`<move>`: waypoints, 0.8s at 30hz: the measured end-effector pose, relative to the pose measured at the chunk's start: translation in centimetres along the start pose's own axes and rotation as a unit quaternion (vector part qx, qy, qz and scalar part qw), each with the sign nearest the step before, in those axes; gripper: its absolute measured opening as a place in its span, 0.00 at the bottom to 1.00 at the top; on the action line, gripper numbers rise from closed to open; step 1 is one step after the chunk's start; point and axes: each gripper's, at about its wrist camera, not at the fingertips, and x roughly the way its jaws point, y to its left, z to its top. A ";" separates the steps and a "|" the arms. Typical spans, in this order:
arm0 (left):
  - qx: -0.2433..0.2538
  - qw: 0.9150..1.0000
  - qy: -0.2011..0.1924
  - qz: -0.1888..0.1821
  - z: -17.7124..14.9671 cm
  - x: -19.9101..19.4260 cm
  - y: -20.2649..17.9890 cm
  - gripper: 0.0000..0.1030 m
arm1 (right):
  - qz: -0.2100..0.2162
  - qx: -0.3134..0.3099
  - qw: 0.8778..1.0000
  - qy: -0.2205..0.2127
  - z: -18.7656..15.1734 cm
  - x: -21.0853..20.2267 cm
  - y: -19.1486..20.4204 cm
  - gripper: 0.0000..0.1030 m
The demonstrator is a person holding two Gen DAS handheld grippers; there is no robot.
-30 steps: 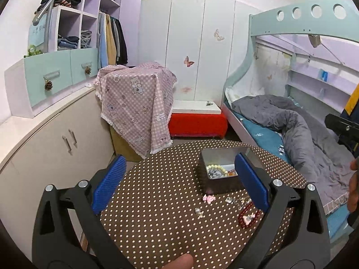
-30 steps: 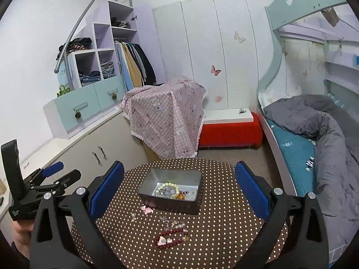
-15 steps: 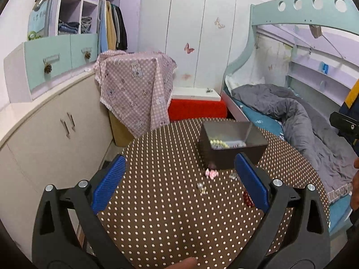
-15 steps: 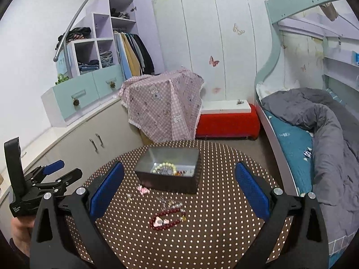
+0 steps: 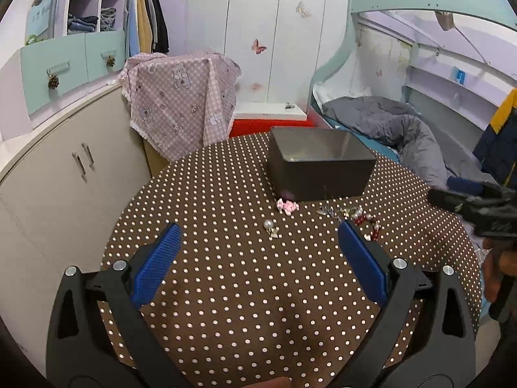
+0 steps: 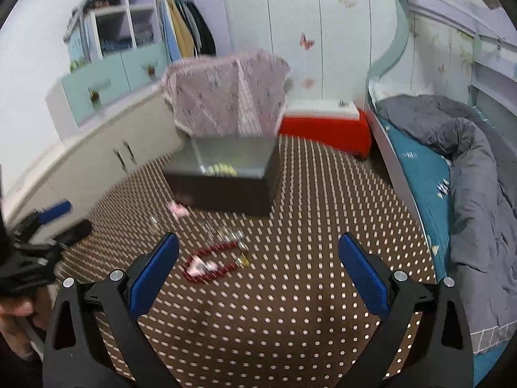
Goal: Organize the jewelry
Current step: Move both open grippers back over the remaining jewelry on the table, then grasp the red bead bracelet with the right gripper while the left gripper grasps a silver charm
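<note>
A dark grey open box (image 5: 318, 168) stands on the round brown dotted table (image 5: 226, 291); it also shows in the right wrist view (image 6: 226, 177), with pale beads inside. Loose jewelry lies in front of it: a pink piece (image 5: 287, 206), a pearl earring (image 5: 270, 227), small metal pieces (image 5: 339, 210) and a red bead bracelet (image 6: 210, 263). My left gripper (image 5: 258, 262) is open and empty, low over the table. My right gripper (image 6: 258, 260) is open and empty, just short of the red bracelet. The right wrist view is motion-blurred.
A white cabinet (image 5: 64, 168) runs along the left. A pink checked cloth (image 5: 181, 97) covers something behind the table. A red bench (image 6: 326, 129) and a bunk bed with a grey duvet (image 5: 404, 132) stand at the back right.
Both grippers have come down and forward toward the table. The box and the jewelry look larger and nearer. Both stay open.
</note>
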 end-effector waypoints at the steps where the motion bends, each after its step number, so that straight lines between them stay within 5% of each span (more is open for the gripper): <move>1: -0.002 1.000 0.002 0.002 -0.2 0.2 0.1 0.92 | 0.004 -0.001 1.000 0.010 -0.3 0.7 0.0 0.80; 5: -0.014 1.000 0.011 0.007 -0.7 0.8 0.7 0.92 | 0.004 -0.012 0.999 0.047 -1.3 3.0 0.2 0.53; 13: -0.008 0.999 0.027 0.022 -1.0 2.4 1.1 0.92 | 0.006 -0.043 0.996 0.078 -1.1 6.7 1.6 0.41; 18: 0.027 0.998 0.052 0.037 -0.5 5.0 0.2 0.92 | 0.008 -0.054 0.995 0.082 -1.3 7.4 2.2 0.10; 24: 0.050 0.993 0.098 0.041 0.2 8.9 -0.6 0.92 | 0.007 -0.064 0.995 0.079 -1.9 7.1 2.8 0.07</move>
